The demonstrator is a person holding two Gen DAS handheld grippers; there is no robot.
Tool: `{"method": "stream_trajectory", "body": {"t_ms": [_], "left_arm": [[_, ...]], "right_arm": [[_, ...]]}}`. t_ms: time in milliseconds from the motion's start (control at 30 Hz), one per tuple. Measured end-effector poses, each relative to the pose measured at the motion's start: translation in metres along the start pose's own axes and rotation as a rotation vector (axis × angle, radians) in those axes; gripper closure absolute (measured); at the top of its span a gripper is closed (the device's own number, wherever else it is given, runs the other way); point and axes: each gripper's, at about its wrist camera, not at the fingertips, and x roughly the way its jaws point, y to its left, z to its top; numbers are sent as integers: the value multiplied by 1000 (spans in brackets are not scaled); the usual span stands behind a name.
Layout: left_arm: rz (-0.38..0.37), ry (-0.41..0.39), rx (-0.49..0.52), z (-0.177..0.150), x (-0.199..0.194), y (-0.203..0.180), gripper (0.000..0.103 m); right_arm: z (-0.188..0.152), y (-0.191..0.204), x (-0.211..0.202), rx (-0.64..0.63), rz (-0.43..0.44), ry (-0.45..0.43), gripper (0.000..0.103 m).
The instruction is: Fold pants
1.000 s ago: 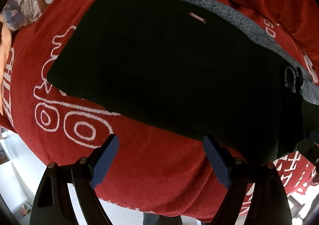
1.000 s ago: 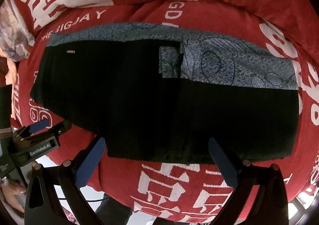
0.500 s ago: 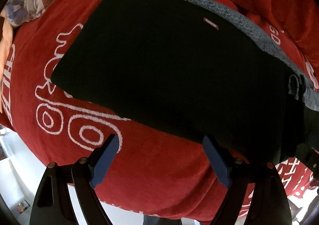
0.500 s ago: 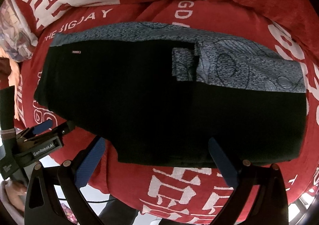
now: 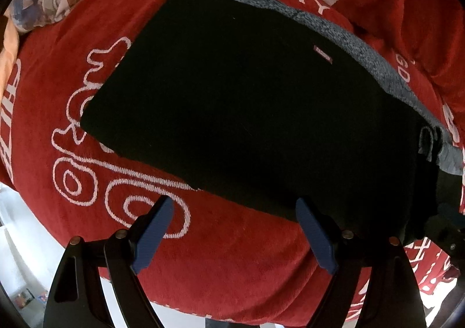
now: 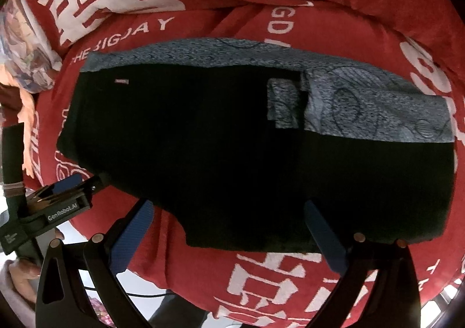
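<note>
Red blanket (image 6: 334, 2) with white lettering covers the bed; black pants (image 6: 232, 153) lie flat on it (blue patterned fabric along the far edge). Left gripper (image 5: 234, 226) and right gripper (image 6: 229, 233) hover above, jaws spread, holding nothing.

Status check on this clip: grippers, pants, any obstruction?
Left gripper open, empty. Right gripper open, empty. Black pants with blue-grey patterned panel flat on red printed blanket, partly folded. Nothing in the way.
</note>
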Motion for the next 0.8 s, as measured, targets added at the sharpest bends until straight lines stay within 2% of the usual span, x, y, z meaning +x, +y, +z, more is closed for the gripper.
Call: {"method": "stream_trajectory", "body": {"t_ms": [367, 467, 567, 667, 767, 800], "left_arm": [[-44, -11, -16, 10, -2, 24, 16], [-81, -18, -19, 11, -2, 30, 16], [-181, -43, -44, 18, -8, 50, 16], [-330, -51, -85, 24, -10, 75, 16], [-433, -65, -113, 26, -8, 91, 16], [-498, -79, -128, 28, -7, 99, 16]], "right_arm": [[-3, -10, 6, 47, 70, -9, 0], [-5, -14, 5, 55, 94, -24, 0], [-7, -21, 3, 73, 139, -50, 0], [-11, -30, 1, 95, 195, -73, 0], [-13, -36, 0, 102, 241, -84, 0], [-13, -37, -1, 98, 252, -84, 0]]}}
